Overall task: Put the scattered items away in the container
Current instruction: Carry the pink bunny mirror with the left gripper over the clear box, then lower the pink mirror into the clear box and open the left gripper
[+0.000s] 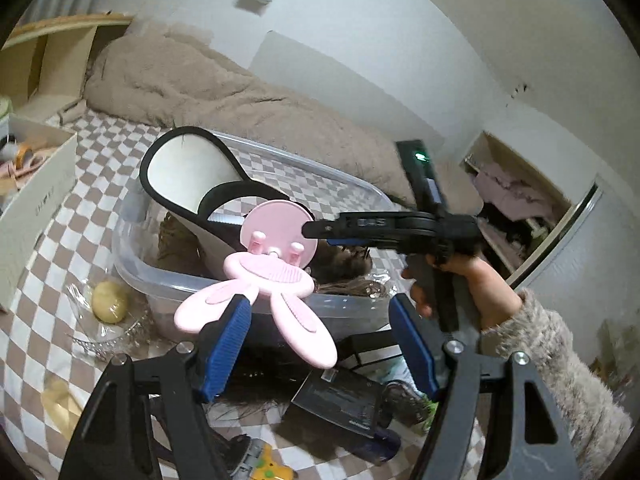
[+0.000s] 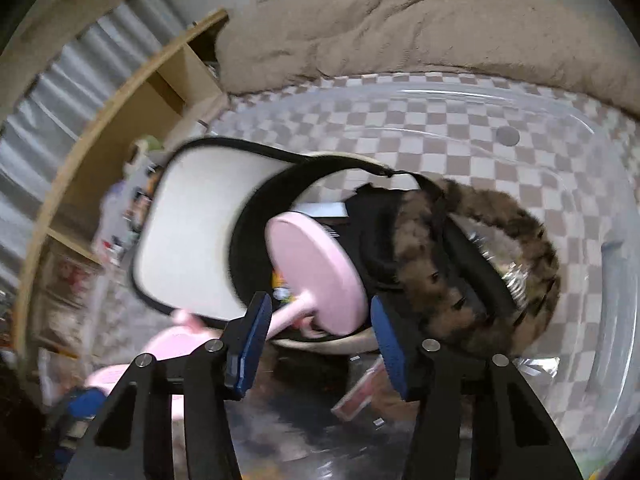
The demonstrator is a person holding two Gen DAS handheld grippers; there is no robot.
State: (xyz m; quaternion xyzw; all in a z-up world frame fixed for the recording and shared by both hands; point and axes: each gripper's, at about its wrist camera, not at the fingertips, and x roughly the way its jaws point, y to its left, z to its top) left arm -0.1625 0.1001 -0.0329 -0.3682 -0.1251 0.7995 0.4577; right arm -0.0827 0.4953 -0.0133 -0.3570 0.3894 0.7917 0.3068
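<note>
Clear plastic bin (image 1: 168, 276): holds cream visor (image 1: 188, 172), furry brown band (image 2: 480, 240). Left claw (image 1: 320, 344) released beside pink rabbit stand (image 1: 276, 276); right claw (image 2: 316, 340) unclenched around its disc.

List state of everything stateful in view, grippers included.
clear plastic bin: upright, lidless, partly filled
pink bunny stand: airborne, tilted over the bin's near rim
white black-trimmed visor: in bin, leaning above its rim
brown furry band: lying in bin
left gripper: open, gripping nothing
right gripper: jaws straddle the stand's disc; grip unclear
</note>
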